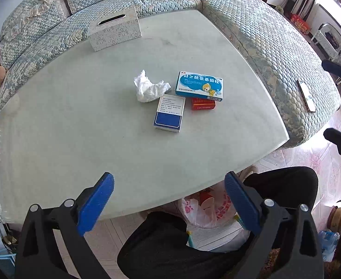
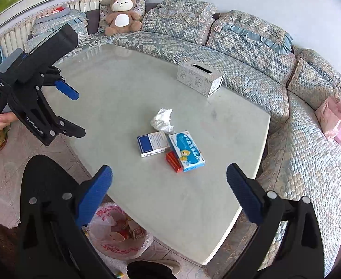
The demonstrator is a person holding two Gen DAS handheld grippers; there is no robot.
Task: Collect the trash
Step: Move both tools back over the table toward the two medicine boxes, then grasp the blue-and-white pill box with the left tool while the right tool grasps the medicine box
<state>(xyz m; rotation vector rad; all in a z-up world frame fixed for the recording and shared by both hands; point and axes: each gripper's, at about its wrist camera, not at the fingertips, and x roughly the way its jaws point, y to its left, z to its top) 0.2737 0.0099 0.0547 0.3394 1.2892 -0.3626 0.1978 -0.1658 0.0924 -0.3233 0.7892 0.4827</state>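
Note:
A crumpled white tissue [image 1: 150, 88] [image 2: 162, 119] lies mid-table beside a blue-and-white box [image 1: 169, 112] [image 2: 153, 144], a light-blue medicine box [image 1: 199, 86] [image 2: 186, 151] and a small red box [image 1: 203, 104] [image 2: 173, 161] partly under it. My left gripper [image 1: 168, 183] is open and empty above the table's near edge, well short of them; it also shows in the right wrist view [image 2: 77, 114]. My right gripper [image 2: 169, 176] is open and empty, just short of the boxes. A trash bin lined with a plastic bag [image 1: 205, 211] [image 2: 117, 230] stands on the floor under the table edge.
A patterned tissue box [image 1: 114, 31] [image 2: 199, 78] stands at the far table side. A curved quilted sofa [image 1: 275, 53] [image 2: 251, 53] wraps the pale table [image 1: 77, 139] [image 2: 124, 81]. A teddy bear [image 2: 122, 14] and a pink bag [image 2: 335, 118] sit on it. My knees [image 1: 284, 186] are near the bin.

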